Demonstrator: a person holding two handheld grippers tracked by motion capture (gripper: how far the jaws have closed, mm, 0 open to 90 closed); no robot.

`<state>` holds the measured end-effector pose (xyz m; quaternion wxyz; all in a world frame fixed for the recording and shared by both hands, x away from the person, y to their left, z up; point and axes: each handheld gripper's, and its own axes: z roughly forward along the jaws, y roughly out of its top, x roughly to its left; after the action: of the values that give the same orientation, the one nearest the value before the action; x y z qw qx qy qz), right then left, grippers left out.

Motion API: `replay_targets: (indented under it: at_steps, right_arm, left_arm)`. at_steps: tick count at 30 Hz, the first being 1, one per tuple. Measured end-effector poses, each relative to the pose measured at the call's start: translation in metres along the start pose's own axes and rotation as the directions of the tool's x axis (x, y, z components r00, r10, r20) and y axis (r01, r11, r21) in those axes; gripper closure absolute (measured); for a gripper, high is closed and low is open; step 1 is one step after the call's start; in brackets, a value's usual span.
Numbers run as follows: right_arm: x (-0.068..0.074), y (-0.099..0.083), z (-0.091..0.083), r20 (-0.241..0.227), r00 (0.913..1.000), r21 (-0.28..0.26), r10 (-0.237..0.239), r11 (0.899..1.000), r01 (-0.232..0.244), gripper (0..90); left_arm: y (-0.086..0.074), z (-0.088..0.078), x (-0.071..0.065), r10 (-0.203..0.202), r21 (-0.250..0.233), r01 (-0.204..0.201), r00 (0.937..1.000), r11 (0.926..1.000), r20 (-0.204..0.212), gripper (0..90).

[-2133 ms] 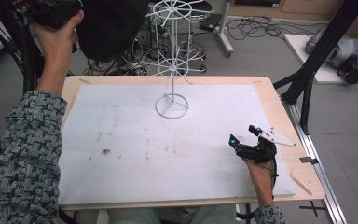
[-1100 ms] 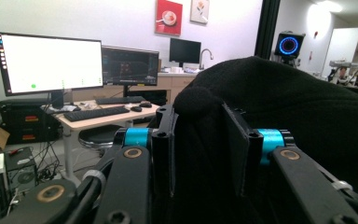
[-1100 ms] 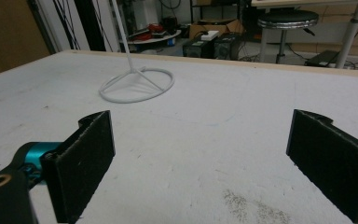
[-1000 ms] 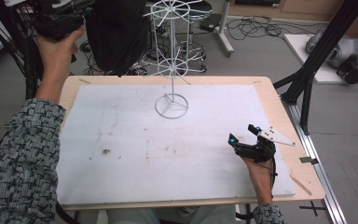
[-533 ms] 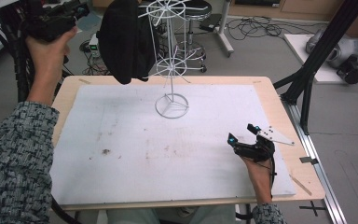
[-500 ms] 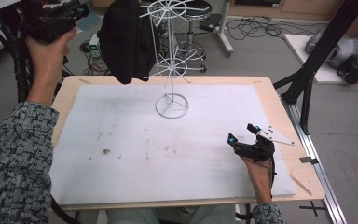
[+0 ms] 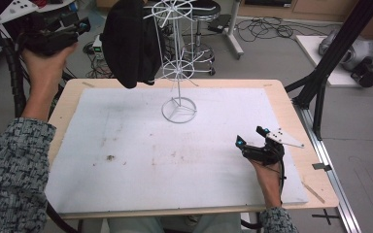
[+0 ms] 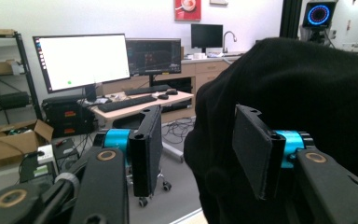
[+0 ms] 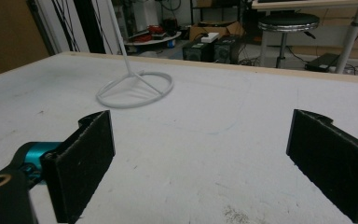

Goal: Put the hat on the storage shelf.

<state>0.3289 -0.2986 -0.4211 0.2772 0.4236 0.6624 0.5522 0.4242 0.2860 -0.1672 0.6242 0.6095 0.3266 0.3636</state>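
Nearest the person, toward the table's right front corner, the right hand-held gripper rests low over the white mat with its jaws spread wide and nothing between them; in the right gripper view there is just bare mat between the two black pads. It looks parked there, out of the way, leaving the other hand to do the work. Farther on, near the middle of the table's far edge, stands the white wire rack, its ring base flat on the mat and its stem rising to spoked tiers. The black garment hangs from the rack's upper tier on its left side, draping down just past the far edge of the table, apparently so that the spokes carry its weight. Beyond the table's far left corner, the left hand-held gripper is held up in the air, apart from the cloth in the high view. Its jaws have just been opening, and in the left gripper view they stand parted, with the dark cloth bulking just ahead of the right pad; no pad visibly presses on it, which suggests a release after hanging.
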Motion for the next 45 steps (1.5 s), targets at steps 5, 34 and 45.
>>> replay_targets:
  at_steps: [5,34,45]
  right_arm:
    - [0.0,0.002,0.005,-0.007,0.9999,-0.007,0.008,1.0,-0.008,6.8]
    - [0.003,0.009,0.026,-0.003,1.0,0.001,0.008,1.0,-0.008,6.7]
    - [0.003,0.009,0.027,-0.006,1.0,0.003,0.001,1.0,-0.001,6.8]
  left_arm:
    - [-0.002,-0.012,-0.001,0.005,0.013,-0.005,0.9998,0.9999,-0.018,48.4]
    - [-0.067,-0.047,-0.017,0.04,0.112,-0.034,0.9978,0.9932,-0.053,39.6]
    - [-0.106,-0.058,-0.027,0.023,0.138,-0.015,0.9981,0.9903,-0.058,37.6]
